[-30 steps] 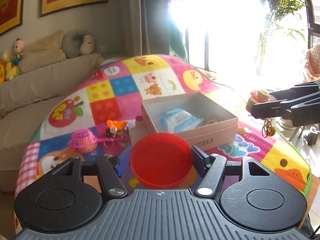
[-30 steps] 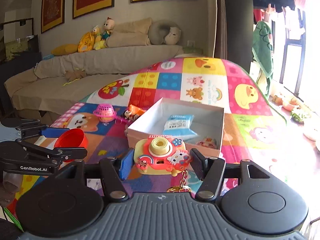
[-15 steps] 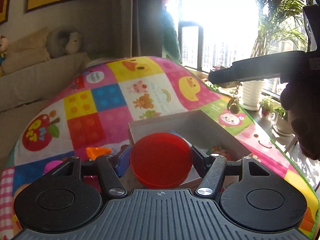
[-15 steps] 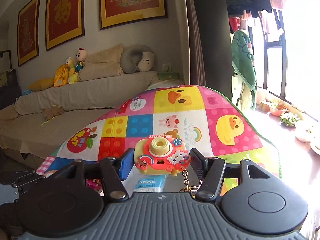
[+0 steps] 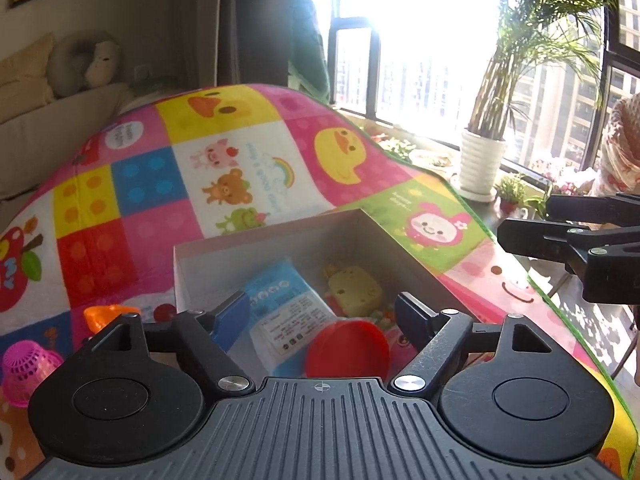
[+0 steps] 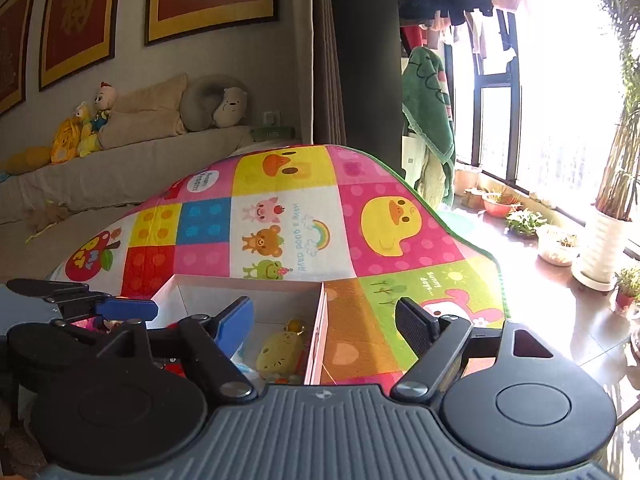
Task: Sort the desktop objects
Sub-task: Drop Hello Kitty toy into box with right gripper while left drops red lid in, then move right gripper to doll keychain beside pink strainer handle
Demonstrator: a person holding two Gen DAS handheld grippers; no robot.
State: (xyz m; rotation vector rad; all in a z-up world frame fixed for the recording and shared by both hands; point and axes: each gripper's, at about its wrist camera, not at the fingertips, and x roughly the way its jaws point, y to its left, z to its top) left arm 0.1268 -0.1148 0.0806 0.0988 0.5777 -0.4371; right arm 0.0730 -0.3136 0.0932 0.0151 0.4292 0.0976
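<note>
A white cardboard box (image 5: 272, 237) stands on the colourful cloth. Inside it lie a blue tissue pack (image 5: 280, 312), a yellow toy camera (image 5: 354, 290) and a red cup (image 5: 348, 350). My left gripper (image 5: 324, 316) hovers over the box's near end; its jaws are opening and the red cup lies loose below them, clear of both pads. My right gripper (image 6: 326, 324) hangs over the box's right wall (image 6: 316, 332), jaws opening with nothing between them. The toy camera (image 6: 280, 354) rests in the box under it. Each gripper shows at the edge of the other's view.
A pink toy basket (image 5: 24, 368) and an orange toy (image 5: 104, 314) lie on the cloth left of the box. The cloth's green edge (image 5: 540, 280) drops off to the right. Beyond it are potted plants (image 5: 480, 168), and a sofa (image 6: 120, 172) stands behind.
Both grippers moved in over the box and opened. The red cup left the left gripper and the toy camera left the right one; both now lie in the box.
</note>
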